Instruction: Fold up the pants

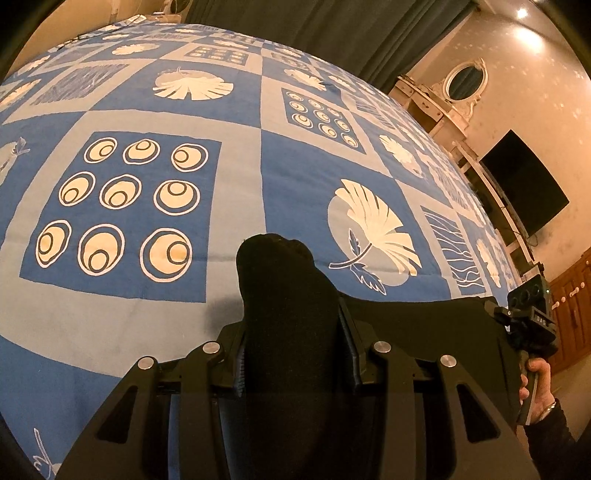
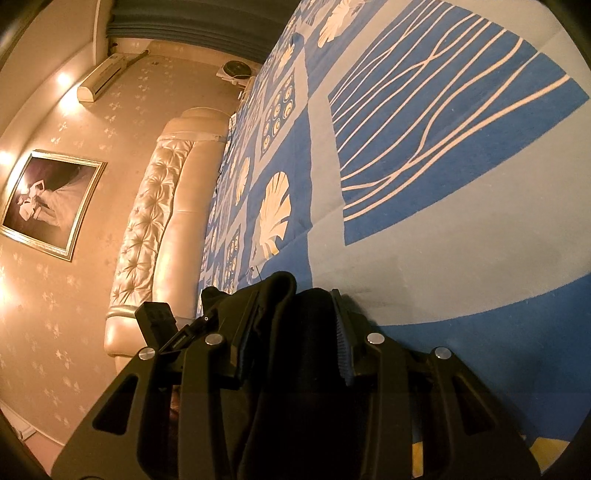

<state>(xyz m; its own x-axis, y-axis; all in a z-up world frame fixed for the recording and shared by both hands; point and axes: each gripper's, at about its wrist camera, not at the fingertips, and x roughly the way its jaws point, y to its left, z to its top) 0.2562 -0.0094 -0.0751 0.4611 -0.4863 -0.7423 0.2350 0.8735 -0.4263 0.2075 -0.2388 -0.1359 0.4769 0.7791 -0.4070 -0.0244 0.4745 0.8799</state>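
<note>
The black pants [image 1: 284, 295] are bunched between the fingers of my left gripper [image 1: 291, 332], which is shut on them, low over the blue patterned bedspread [image 1: 236, 110]. The cloth stretches right as a dark band [image 1: 424, 317] toward the right gripper's body [image 1: 532, 317], held by a hand. In the right wrist view my right gripper [image 2: 295, 332] is shut on a thick fold of the black pants [image 2: 295, 350], also close above the bedspread [image 2: 461, 240]. The rest of the pants is hidden below both grippers.
The bed fills both views. A padded cream headboard [image 2: 159, 229] lies beyond the far edge in the right wrist view. A white dresser with oval mirror [image 1: 461, 81] and a dark wall TV [image 1: 524, 184] stand at the right. Dark curtains [image 1: 332, 29] hang behind.
</note>
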